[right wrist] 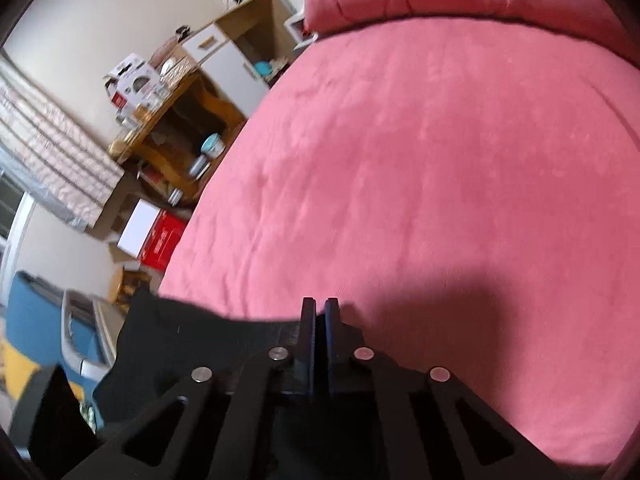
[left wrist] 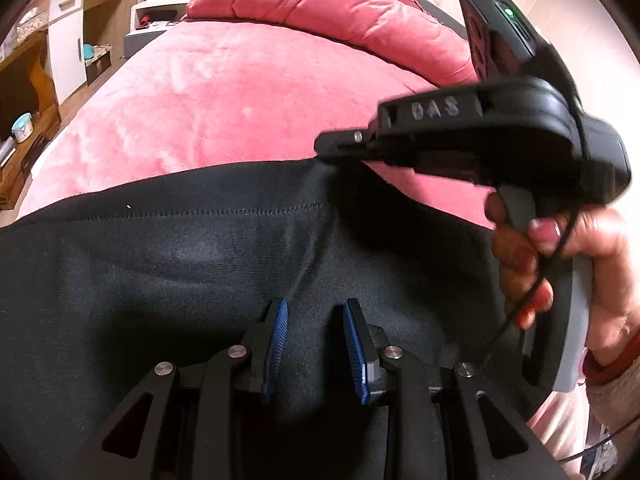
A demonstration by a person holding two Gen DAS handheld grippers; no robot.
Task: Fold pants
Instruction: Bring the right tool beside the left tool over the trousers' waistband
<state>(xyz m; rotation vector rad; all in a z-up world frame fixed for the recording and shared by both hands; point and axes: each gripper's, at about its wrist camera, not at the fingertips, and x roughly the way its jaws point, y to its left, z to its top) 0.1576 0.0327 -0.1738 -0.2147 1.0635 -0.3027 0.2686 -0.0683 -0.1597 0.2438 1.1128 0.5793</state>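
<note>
Black pants [left wrist: 200,272] lie across the near part of the pink bed [left wrist: 224,100], a stitched hem running along their far edge. My left gripper [left wrist: 316,308] is open, its blue pads just above the black fabric. My right gripper [left wrist: 328,146] comes in from the right in the left wrist view and is shut on the pants' far edge. In the right wrist view its jaws [right wrist: 319,308] are pressed together on the black pants [right wrist: 192,344], which hang to the left below it.
A pink duvet roll [left wrist: 320,4] lies at the head of the bed. Wooden shelves and white cabinets [right wrist: 192,92] stand along the wall to the left. A red and white box [right wrist: 154,236] and a blue seat [right wrist: 36,320] are on the floor beside the bed.
</note>
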